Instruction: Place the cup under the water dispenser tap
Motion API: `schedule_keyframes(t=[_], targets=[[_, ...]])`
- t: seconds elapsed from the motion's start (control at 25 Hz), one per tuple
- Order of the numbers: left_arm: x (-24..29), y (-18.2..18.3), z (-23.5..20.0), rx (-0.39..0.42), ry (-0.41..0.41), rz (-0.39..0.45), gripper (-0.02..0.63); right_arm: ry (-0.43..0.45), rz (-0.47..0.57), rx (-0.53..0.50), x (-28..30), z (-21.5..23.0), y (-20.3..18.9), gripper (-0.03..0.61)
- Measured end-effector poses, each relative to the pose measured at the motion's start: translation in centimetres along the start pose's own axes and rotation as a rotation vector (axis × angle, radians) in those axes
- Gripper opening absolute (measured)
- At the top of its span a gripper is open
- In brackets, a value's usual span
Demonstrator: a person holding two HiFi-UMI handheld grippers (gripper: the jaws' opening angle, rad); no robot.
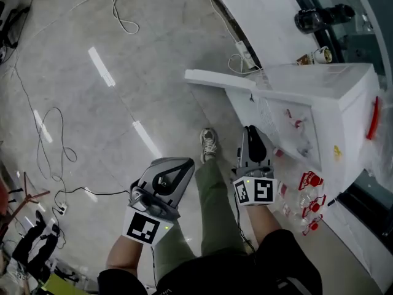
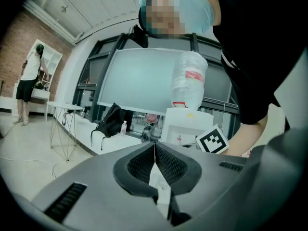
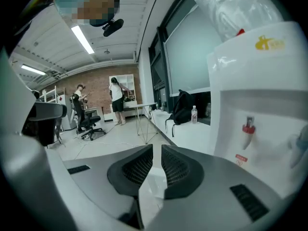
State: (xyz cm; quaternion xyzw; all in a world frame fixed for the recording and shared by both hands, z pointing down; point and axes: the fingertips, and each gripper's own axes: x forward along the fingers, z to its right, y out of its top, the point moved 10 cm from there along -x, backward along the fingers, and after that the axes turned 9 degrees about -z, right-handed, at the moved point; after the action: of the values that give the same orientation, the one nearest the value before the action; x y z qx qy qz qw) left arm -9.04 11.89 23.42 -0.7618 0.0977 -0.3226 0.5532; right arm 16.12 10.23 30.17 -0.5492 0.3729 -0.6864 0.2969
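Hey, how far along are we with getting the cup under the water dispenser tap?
Nothing looks done yet: no cup shows beneath the red tap of the water dispenser. In hand: nothing. The left gripper is shut on itself, and the right gripper, jaws slightly apart and empty, faces the dispenser. Left to do: find a cup, grasp it and set it under the tap.

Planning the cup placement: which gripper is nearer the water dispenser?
Right. The right gripper is close against the front of the water dispenser. The left gripper is farther off to the left, beyond the person's leg.
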Motion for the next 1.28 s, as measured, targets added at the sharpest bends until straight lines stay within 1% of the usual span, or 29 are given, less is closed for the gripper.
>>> schedule_keyframes(t=[0.36, 0.56, 0.76, 0.88, 1.08, 1.28], targets=[[5.1, -8.6, -2.6, -0.051, 0.02, 0.002, 0.02, -0.032, -0.064, -0.008, 7.7, 3.4, -10.0, 0.046], [7.6, -12.6, -3.0, -0.065, -0.006, -0.021, 0.02, -0.104, -0.136, -0.009, 11.6, 6.2, -15.5, 0.046], [9.4, -15.4, -3.3, -0.066, -0.022, -0.034, 0.02, -0.205, -0.249, -0.024, 14.7, 9.4, -21.3, 0.046], [10.1, -17.0, -3.7, -0.077, -0.018, -0.039, 0.02, -0.279, -0.318, -0.084, 16.5, 11.3, -24.1, 0.046], [11.2, -19.7, -4.2, -0.109, -0.011, -0.05, 0.02, -0.346, -0.452, -0.209, 19.5, 14.2, -28.0, 0.046], [12.0, -22.6, -4.9, -0.143, -0.006, -0.064, 0.02, -0.451, -0.577, -0.325, 22.4, 17.2, -31.0, 0.046]])
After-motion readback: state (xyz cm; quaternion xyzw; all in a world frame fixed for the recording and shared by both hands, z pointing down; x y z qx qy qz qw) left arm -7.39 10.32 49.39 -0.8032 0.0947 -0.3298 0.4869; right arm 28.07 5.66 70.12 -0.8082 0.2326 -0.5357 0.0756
